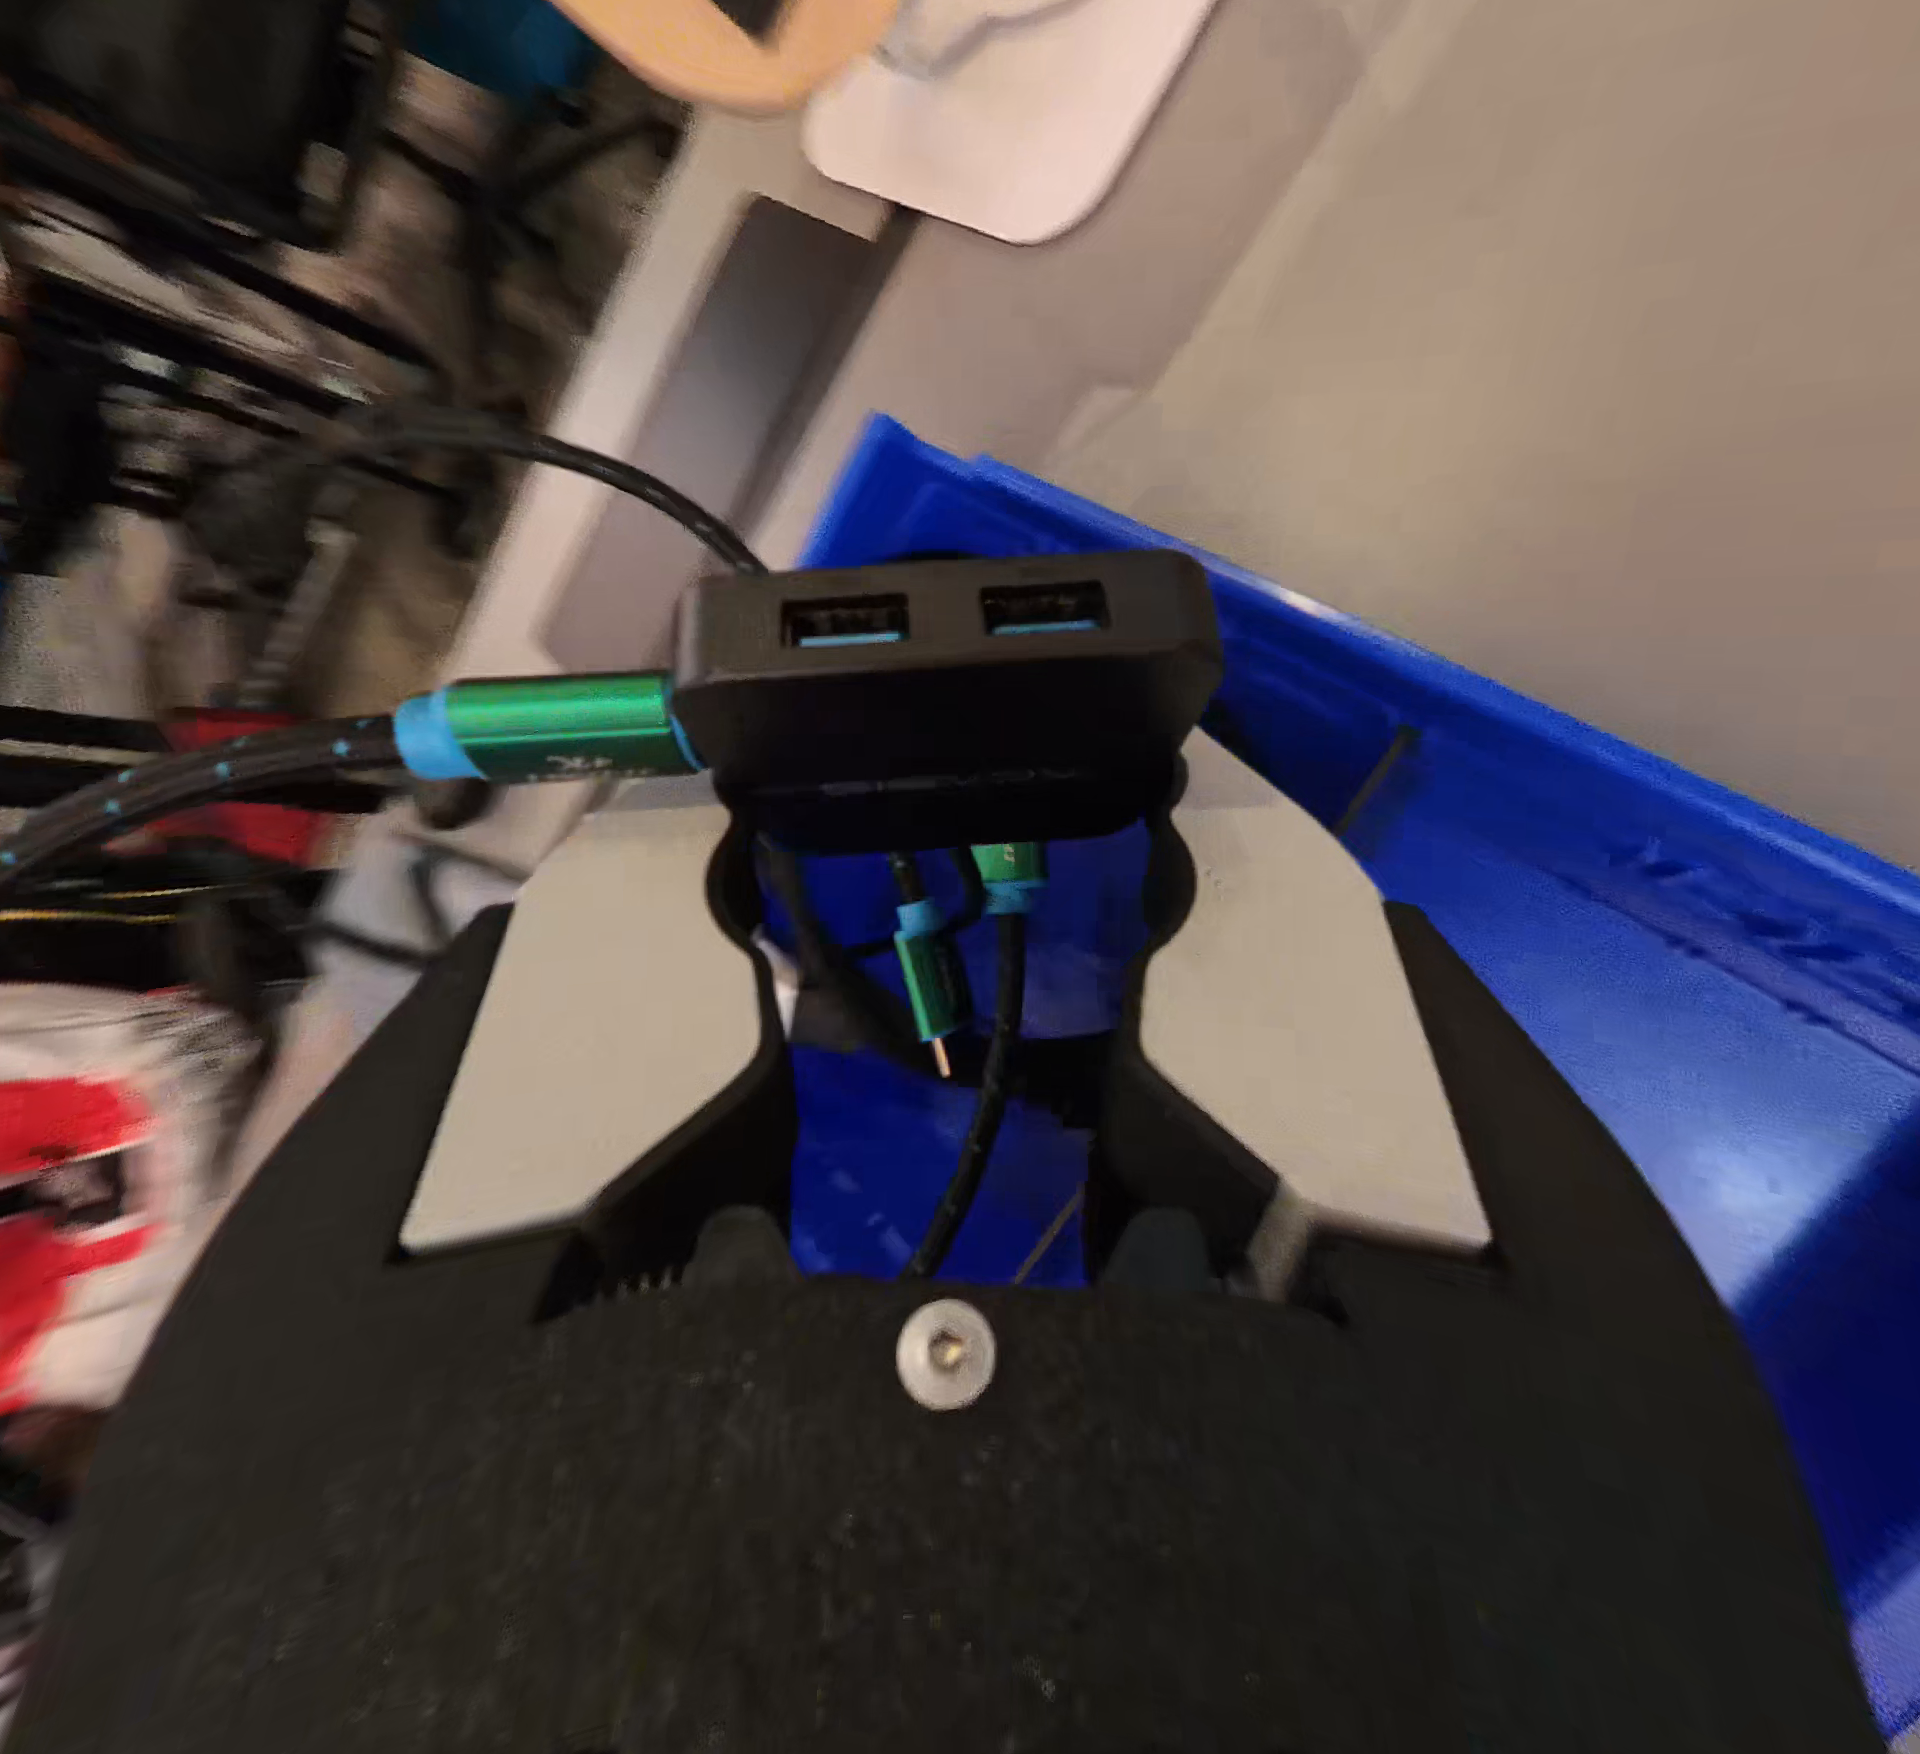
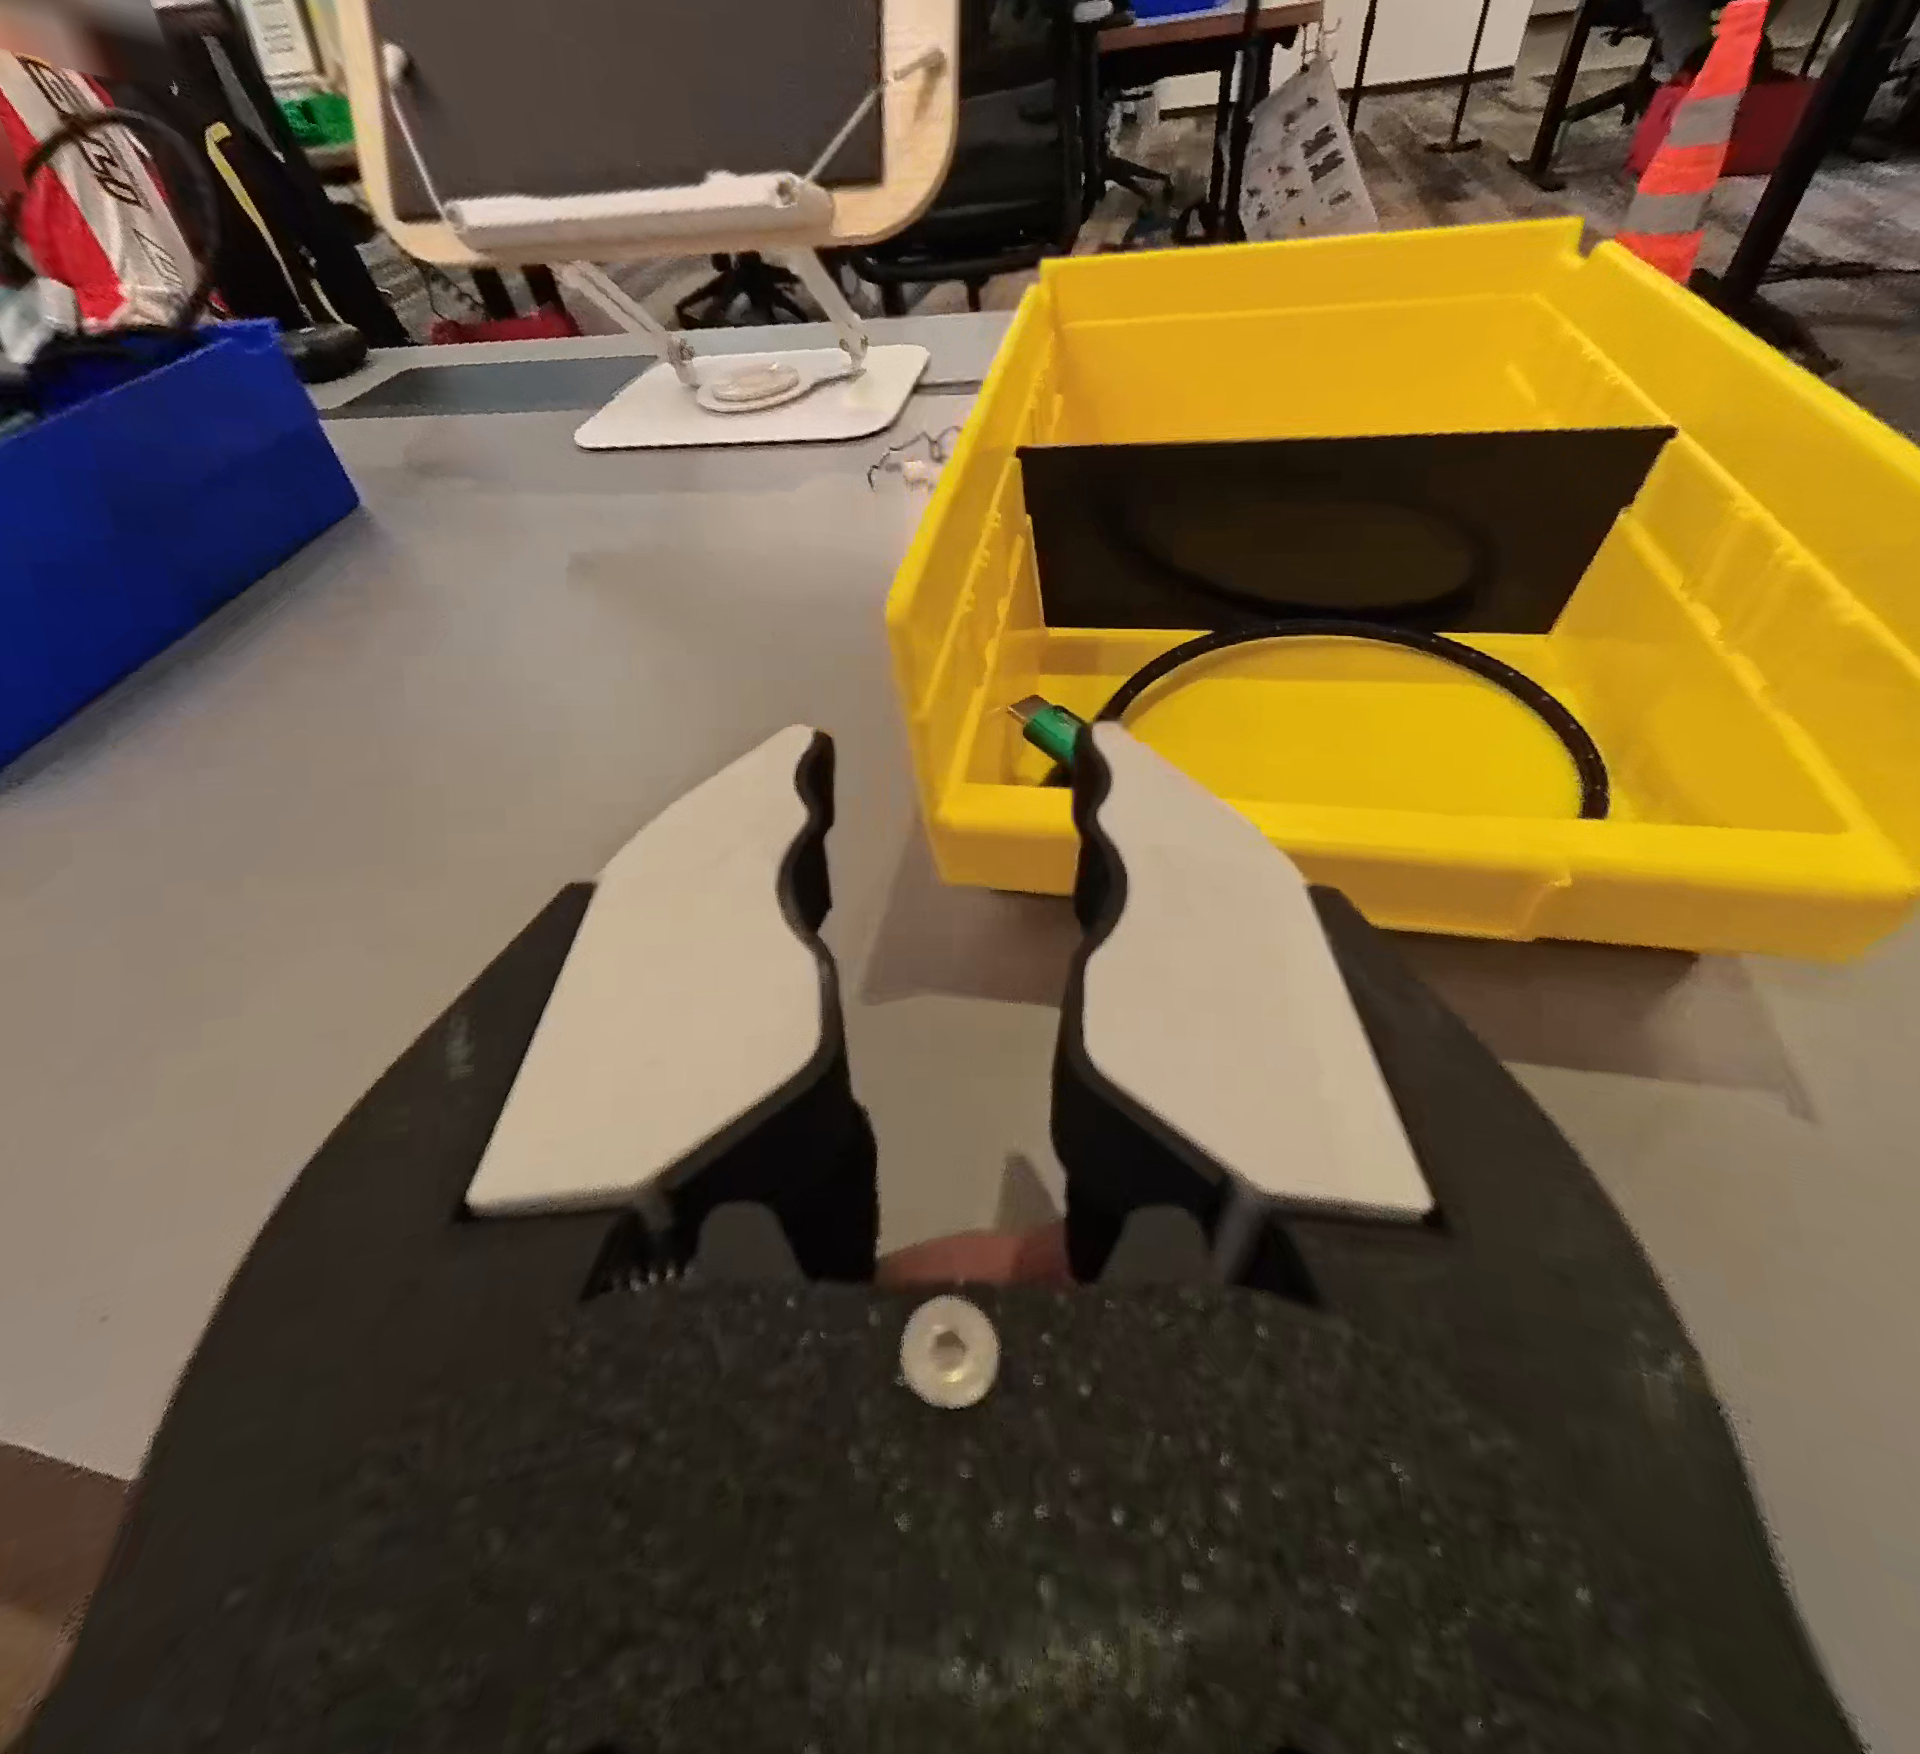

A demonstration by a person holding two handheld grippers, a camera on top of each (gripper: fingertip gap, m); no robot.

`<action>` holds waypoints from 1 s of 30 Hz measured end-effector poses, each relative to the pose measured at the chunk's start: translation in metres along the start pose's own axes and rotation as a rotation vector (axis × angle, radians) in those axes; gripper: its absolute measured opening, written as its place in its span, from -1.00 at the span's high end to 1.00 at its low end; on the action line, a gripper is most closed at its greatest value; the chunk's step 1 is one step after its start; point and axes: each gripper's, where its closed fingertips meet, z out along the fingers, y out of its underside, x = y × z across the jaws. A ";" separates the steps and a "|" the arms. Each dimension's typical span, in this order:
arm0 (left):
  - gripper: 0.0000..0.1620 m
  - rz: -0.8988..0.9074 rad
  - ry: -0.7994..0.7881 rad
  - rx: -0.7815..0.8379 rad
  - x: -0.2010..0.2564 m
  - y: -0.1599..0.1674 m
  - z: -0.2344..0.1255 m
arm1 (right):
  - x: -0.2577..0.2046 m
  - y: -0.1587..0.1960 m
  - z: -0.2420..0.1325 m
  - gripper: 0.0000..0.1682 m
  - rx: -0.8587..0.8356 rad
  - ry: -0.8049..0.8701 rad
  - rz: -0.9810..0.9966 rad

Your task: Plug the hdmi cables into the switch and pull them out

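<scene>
Pinching black switch (image 1: 945,696), left gripper (image 1: 951,857) jaws; right gripper (image 2: 951,805) jaws spread, empty, over table (image 2: 520,665).

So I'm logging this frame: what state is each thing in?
left gripper: shut on switch
switch: held above blue bin, two front ports empty
green plug: inserted in switch's side
right gripper: open, empty
yellow bin: holds coiled cable, unplugged

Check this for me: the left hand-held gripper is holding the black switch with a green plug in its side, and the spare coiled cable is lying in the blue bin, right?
Not quite. The right wrist view shows the spare coiled cable in the yellow bin, not the blue one. The rest stands: the left hand-held gripper holds the black switch with a green plug in its side.
</scene>
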 end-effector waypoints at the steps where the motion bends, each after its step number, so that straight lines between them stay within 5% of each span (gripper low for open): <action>1: 0.10 0.039 -0.066 0.014 -0.007 -0.010 -0.014 | -0.008 -0.005 0.001 0.49 0.018 -0.024 0.000; 7: 0.10 0.266 -0.291 0.111 0.013 -0.098 -0.071 | -0.083 -0.038 0.029 0.48 0.033 -0.273 -0.049; 13: 0.11 0.509 -0.548 0.128 0.077 -0.163 -0.070 | -0.162 -0.089 0.066 0.44 0.047 -0.524 -0.135; 21: 0.11 0.608 -0.582 0.113 0.164 -0.185 -0.034 | -0.229 -0.089 0.125 0.48 -0.045 -0.732 -0.072; 30: 0.15 0.609 -0.617 0.075 0.196 -0.184 -0.021 | -0.230 -0.072 0.133 0.84 0.038 -0.649 -0.266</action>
